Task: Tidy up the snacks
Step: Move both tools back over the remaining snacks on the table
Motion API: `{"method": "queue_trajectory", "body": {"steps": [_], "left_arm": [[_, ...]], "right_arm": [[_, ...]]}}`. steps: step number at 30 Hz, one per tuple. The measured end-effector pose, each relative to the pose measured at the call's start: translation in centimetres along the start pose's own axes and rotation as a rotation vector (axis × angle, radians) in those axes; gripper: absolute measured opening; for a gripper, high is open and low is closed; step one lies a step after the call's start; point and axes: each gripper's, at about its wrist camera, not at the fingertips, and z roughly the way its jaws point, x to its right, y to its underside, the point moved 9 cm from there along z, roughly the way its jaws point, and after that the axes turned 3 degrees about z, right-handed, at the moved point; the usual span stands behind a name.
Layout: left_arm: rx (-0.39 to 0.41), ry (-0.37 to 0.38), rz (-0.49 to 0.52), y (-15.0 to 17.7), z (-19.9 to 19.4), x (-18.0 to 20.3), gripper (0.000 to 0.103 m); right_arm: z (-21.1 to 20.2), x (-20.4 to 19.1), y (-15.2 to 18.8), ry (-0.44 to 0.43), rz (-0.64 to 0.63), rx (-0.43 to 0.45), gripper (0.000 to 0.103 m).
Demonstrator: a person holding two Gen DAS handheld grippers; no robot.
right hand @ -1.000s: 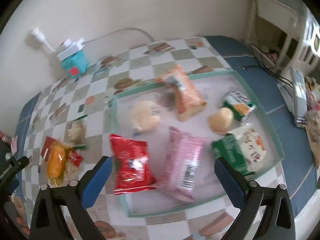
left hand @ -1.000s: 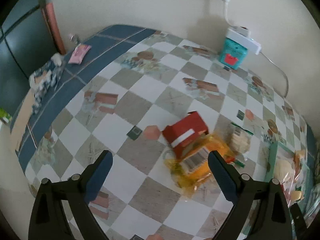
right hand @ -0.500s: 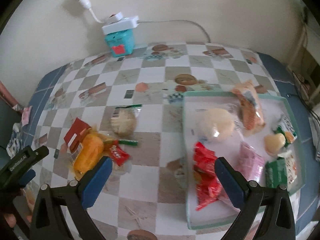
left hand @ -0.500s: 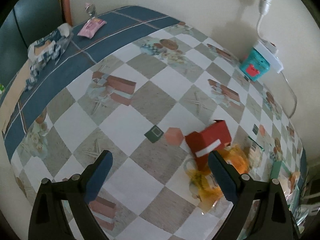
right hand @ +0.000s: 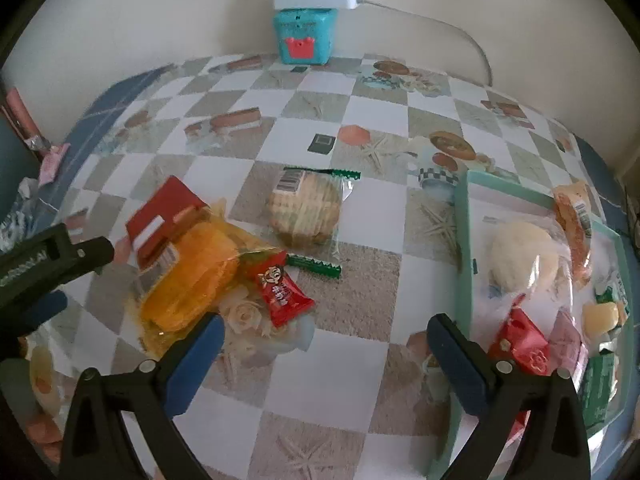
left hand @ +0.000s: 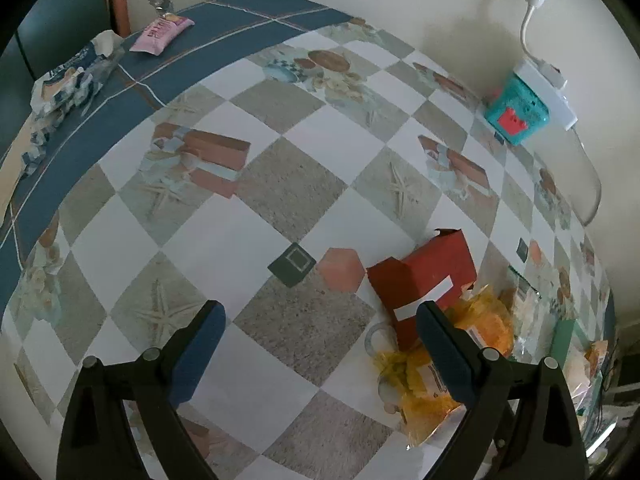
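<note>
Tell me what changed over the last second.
The right gripper swung left, off the green tray toward the loose snacks beside it. The left gripper turned left too, sliding the red box to its view's right. Both stayed open and empty; no snack shifted.

Glossy wrappers on a smooth printed counter

The counter wears a smooth, faintly sheeny checked vinyl cover; the yellow snack bag, red candy and biscuit pack are in shiny, crinkled plastic film; the red box looks like matt card; the green tray and the teal box far back look like smooth plastic
</note>
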Motion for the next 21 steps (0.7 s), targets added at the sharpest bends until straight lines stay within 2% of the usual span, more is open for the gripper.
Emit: {"method": "queue_trajectory", "body": {"steps": [8, 12, 17, 21], "left_arm": [[-0.016, -0.003, -0.014, 0.0, 0.6, -0.3, 0.096], [-0.014, 0.002, -0.01, 0.1, 0.5, -0.2, 0.096], [-0.015, 0.008, -0.005, 0.0, 0.6, 0.1, 0.096], [-0.013, 0.012, -0.001, 0.0, 0.6, 0.3, 0.096]], "right_arm": [[2.0, -0.7, -0.6, 0.034, -0.062, -0.015, 0.101], [2.4, -1.1, -0.8, 0.041, -0.09, -0.013, 0.095], [2.6, -1.4, -1.0, 0.014, -0.089, -0.005, 0.077], [2.5, -1.6, -1.0, -0.01, -0.076, 0.009, 0.05]]}}
